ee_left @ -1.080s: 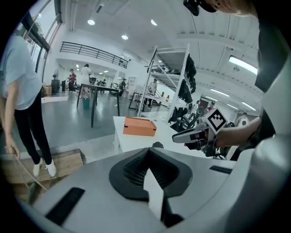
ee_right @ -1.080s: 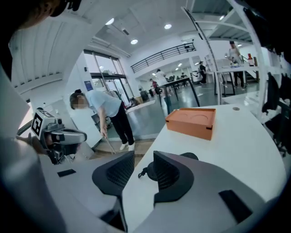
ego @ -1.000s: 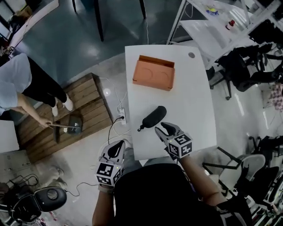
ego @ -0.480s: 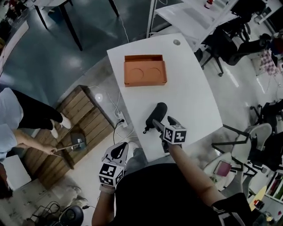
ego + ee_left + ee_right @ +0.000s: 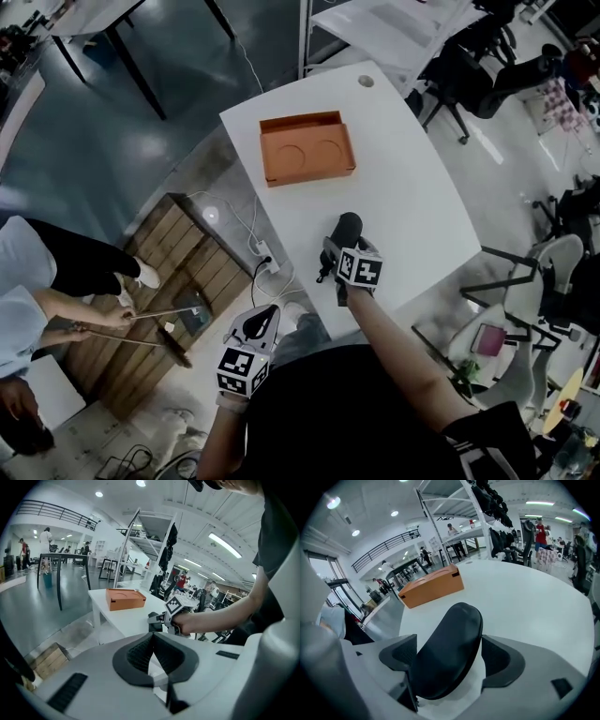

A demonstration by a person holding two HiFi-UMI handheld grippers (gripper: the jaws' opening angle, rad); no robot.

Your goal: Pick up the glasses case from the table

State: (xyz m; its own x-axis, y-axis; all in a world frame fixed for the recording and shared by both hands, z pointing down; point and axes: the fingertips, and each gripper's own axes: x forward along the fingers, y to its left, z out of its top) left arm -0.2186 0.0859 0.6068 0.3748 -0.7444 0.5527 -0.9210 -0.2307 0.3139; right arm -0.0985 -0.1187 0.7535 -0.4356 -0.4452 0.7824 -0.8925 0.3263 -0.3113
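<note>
The black glasses case lies on the white table, near its front edge. My right gripper has come down over the case's near end. In the right gripper view the case fills the gap between the two fingers of the right gripper, whose jaws are opening, with slivers of table showing beside the case. My left gripper hangs off the table's front left corner, over the floor. Its pads meet with nothing between them. From the left gripper view I see the right gripper's marker cube over the table.
An orange box with two round recesses stands further back on the table. On the floor at left are a power strip with cables, a wooden pallet, and a person sweeping. Office chairs stand at right.
My right gripper moved forward and down from the table's front edge onto the case's near end, and its jaws spread wide. The left gripper barely shifted.
</note>
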